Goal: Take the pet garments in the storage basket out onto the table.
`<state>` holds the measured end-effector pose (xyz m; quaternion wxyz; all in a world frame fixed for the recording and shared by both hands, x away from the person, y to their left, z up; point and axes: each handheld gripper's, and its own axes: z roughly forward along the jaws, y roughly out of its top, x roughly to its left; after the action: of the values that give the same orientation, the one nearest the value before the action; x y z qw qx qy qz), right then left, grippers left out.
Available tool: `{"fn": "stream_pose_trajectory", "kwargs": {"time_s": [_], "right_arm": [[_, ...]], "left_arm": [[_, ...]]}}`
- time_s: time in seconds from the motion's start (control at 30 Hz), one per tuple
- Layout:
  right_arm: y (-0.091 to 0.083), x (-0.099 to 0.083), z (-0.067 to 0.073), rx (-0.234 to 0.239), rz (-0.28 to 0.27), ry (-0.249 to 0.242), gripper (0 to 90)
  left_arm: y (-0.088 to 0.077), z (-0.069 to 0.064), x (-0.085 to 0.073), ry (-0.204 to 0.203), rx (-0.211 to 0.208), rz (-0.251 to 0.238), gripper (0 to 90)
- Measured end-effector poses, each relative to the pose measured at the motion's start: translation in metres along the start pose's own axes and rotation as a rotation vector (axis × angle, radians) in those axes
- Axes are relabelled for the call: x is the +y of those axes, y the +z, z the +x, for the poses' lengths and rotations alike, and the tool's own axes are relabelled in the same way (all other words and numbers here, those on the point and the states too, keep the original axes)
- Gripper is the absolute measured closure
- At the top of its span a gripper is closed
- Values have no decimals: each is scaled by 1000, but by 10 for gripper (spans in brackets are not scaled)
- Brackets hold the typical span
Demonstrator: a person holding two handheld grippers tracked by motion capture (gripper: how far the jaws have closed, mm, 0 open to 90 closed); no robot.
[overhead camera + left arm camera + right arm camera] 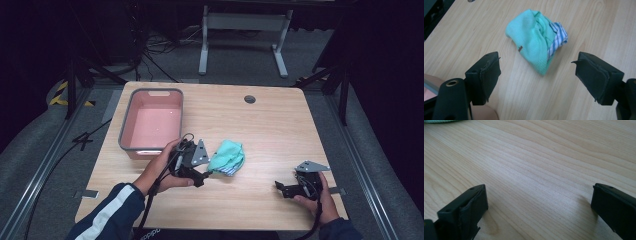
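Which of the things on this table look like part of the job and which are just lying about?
Likely part of the job:
green cloth, bunched up just ahead of the open left gripper
pink tub, empty, beside the left hand
right gripper, open, over bare wood

Just there:
round hole in the table
white frame behind

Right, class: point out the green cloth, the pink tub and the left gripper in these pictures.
green cloth (531, 37), left gripper view, on its knitted top fold.
pink tub (124, 125), high view, on its grey left rim.
left gripper (205, 176), high view, between its jaw tips beside the cloth.
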<state>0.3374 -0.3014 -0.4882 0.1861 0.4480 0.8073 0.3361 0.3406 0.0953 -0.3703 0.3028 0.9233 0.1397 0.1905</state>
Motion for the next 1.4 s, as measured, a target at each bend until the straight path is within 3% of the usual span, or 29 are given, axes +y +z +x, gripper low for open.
{"fn": "stream_pose_trajectory", "kwargs": {"time_s": [0.37,0.6,0.87,1.03,1.2,1.37,1.4], "right_arm": [[0,0,0,0,0,0,10],[0,0,0,0,0,0,10],[0,0,0,0,0,0,10],[0,0,0,0,0,0,10],[0,0,0,-1,0,0,10],[0,0,0,0,0,2,10],[0,0,0,0,-1,4,10]], "left_arm": [[-20,-13,-44,54,13,34,209],[-28,-14,-70,47,9,55,209],[-29,-15,-112,29,47,133,202],[-32,-12,-136,14,68,153,197],[-32,-7,-157,-53,61,136,189],[-30,-3,-172,-94,50,126,176],[-29,0,-178,-125,47,112,176]]}}
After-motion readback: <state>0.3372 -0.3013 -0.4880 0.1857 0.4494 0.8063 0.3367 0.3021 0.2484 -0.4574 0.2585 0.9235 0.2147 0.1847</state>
